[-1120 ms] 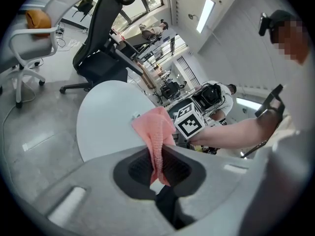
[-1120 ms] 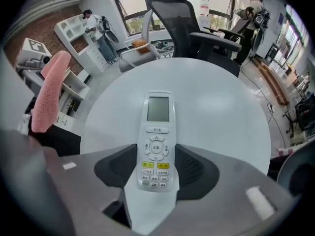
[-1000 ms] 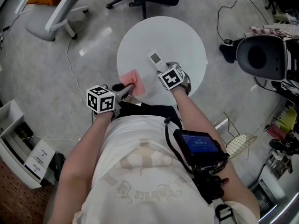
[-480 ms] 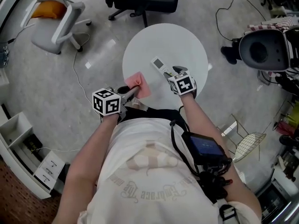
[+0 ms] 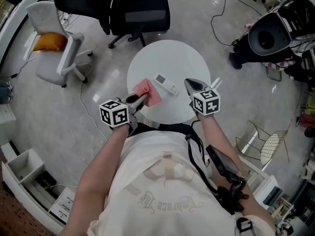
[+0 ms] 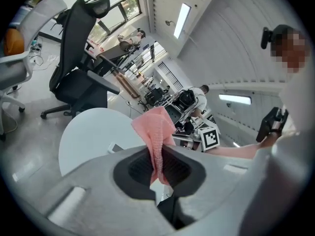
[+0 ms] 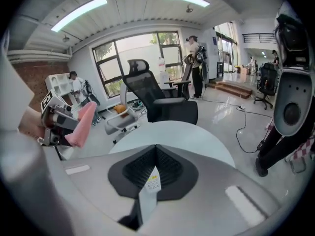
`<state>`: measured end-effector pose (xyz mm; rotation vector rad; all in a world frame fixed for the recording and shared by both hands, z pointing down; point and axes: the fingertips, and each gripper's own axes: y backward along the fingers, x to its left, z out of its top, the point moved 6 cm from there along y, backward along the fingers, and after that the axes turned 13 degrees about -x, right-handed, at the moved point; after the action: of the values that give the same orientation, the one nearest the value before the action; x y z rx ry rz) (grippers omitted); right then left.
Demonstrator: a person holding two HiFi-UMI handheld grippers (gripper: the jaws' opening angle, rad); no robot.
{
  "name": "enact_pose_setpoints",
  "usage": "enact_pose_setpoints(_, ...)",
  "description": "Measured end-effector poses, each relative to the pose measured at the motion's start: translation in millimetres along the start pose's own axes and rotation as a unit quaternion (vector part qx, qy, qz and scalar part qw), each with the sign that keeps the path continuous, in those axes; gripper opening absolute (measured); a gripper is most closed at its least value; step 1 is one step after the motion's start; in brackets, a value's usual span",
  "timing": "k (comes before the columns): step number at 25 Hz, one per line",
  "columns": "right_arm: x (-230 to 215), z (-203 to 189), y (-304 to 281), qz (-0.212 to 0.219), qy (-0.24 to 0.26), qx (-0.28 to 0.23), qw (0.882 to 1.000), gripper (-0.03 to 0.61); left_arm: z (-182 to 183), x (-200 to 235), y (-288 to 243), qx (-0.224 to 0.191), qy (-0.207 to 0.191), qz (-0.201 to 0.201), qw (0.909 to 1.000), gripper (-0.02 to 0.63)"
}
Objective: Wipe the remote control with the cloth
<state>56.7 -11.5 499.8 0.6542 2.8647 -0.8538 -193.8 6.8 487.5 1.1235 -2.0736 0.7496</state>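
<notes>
A white remote control (image 5: 167,84) lies on the round white table (image 5: 172,53), and a corner of the remote (image 6: 113,148) also shows in the left gripper view. My left gripper (image 5: 140,100) is shut on a pink cloth (image 5: 148,91) just left of the remote. The cloth (image 6: 155,129) sticks up out of the left gripper (image 6: 158,157). My right gripper (image 5: 191,84) hangs to the remote's right, apart from it. Its jaws have just been closing and now meet. Only a thin white labelled strip shows at the seam of the right gripper (image 7: 156,156).
A black office chair (image 5: 140,14) stands behind the table. A white chair with an orange cushion (image 5: 54,43) is at the far left. A large dark machine (image 5: 268,38) and floor cables (image 5: 221,14) are at the right, and a wire basket (image 5: 261,141) lies lower right.
Both grippers have risen. The right one has left the remote, which stays on the table, and has gone from open to shut. The cloth has come up with the left gripper.
</notes>
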Motion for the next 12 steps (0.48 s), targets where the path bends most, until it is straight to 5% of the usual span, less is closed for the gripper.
enact_pose_setpoints(12,22,26,103,-0.002,-0.035,-0.147,0.989,0.008,6,-43,-6,0.030,-0.096,-0.050,0.9937,0.018)
